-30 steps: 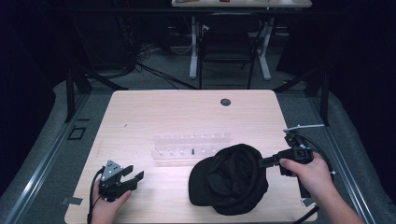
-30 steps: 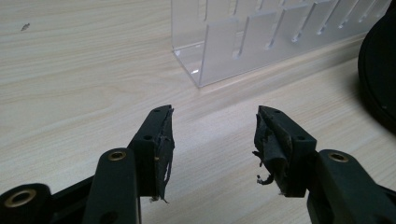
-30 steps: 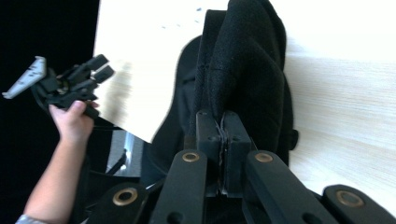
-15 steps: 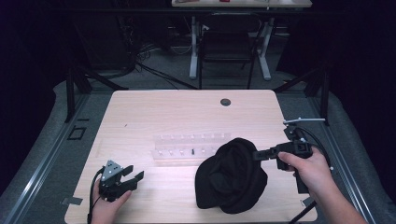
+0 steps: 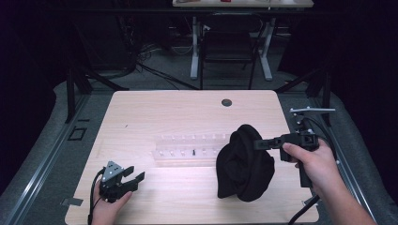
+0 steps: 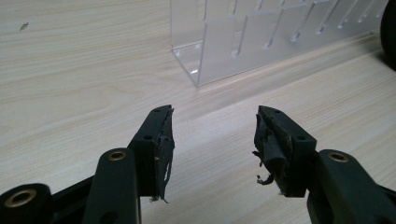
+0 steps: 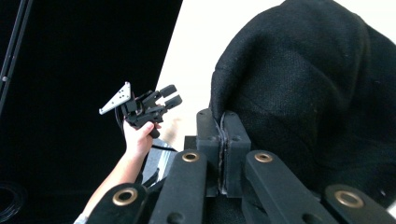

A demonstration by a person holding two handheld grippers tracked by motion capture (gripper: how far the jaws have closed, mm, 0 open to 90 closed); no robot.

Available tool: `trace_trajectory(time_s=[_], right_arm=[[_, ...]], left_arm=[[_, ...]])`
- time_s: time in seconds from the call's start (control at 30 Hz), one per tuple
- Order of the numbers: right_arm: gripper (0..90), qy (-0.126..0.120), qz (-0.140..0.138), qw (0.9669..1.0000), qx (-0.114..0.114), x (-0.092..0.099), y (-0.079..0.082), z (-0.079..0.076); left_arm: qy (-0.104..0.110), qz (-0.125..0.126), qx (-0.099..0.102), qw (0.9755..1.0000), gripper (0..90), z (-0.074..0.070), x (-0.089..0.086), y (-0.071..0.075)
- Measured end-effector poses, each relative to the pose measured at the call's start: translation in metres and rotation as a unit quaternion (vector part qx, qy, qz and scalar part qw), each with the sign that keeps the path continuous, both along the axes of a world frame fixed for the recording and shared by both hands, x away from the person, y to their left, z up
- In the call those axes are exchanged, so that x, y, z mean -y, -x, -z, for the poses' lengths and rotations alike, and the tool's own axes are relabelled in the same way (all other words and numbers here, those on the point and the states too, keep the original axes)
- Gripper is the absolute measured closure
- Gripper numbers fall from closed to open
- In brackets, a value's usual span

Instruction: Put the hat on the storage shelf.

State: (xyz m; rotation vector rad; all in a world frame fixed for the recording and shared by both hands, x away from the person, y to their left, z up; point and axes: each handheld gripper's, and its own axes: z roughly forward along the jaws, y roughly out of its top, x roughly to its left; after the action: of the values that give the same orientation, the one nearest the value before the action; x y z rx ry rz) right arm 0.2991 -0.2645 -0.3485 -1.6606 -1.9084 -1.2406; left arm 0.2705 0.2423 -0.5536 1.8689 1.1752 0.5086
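A black fabric cap (image 5: 244, 166) hangs crumpled at the table's right, its lower part still touching the wood. My right gripper (image 5: 257, 143) is shut on the cap's upper edge and points left. In the right gripper view the jaws (image 7: 223, 127) press together on a thin fold of the cap (image 7: 317, 84). My left gripper (image 5: 133, 176) rests open near the front left edge, nothing between its fingers (image 6: 161, 135). A clear acrylic rack (image 5: 187, 147) lies across the middle of the table, ahead of the left gripper (image 6: 212, 135).
The rack (image 6: 261, 37) has several slots, and a small dark piece (image 5: 194, 151) sits in it. A round hole (image 5: 226, 102) marks the table's far side. Desk legs and a chair (image 5: 227, 51) stand beyond the table. The other hand's gripper (image 7: 168, 99) is far off.
My right gripper has risen with the cap, which went from lying flat and round on the table to hanging bunched from the jaws. The left gripper has stayed put.
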Motion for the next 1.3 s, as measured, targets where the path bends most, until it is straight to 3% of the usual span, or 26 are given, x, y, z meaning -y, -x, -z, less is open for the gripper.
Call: trace_trajectory(time_s=[0.33, 0.73, 1.3], right_arm=[[88.5, -0.013, 0.023, 0.9994, 0.023, 0.01, -0.003, -0.016], [88.5, -0.037, 0.026, 0.998, 0.043, 0.007, -0.009, -0.033], [88.4, -0.045, 0.028, 0.9968, 0.061, -0.016, -0.026, -0.052]], left_arm=[[0.0, 0.001, 0.0, 1.0, 46.9, 0.0, 0.001, 0.0], [-0.001, 0.004, 0.001, 1.0, 47.0, -0.001, 0.001, 0.0], [0.001, 0.0, 0.003, 1.0, 47.0, -0.002, -0.001, 0.0]])
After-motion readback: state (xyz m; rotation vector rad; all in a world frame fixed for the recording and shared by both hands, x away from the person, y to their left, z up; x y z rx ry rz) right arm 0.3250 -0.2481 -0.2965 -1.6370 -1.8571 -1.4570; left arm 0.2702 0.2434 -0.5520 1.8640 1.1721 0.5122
